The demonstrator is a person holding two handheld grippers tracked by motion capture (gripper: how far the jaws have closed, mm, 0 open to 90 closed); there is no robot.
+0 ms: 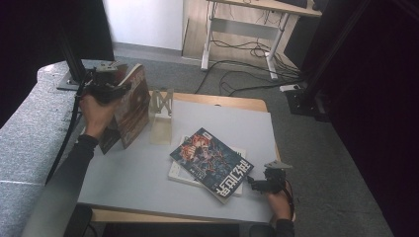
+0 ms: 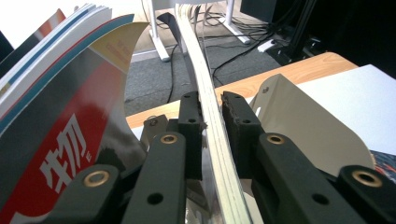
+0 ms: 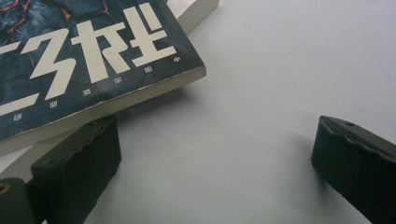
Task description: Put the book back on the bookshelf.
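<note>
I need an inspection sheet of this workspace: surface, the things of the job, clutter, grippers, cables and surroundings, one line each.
Surface: grey mat on a wooden table.
Job's things: thin magazine held upright at the table's far left; red-covered magazine standing beside it; dark-covered magazine lying on a white book; bookend stand behind them.
Clutter: nothing seen.
Grippers: left gripper closed on the thin magazine's edge; right gripper open, resting on the mat beside the dark-covered magazine's corner.
Cables: black cable trailing from the left gripper; floor cables.
Surroundings: grey carpet, desk frame, black curtains.
</note>
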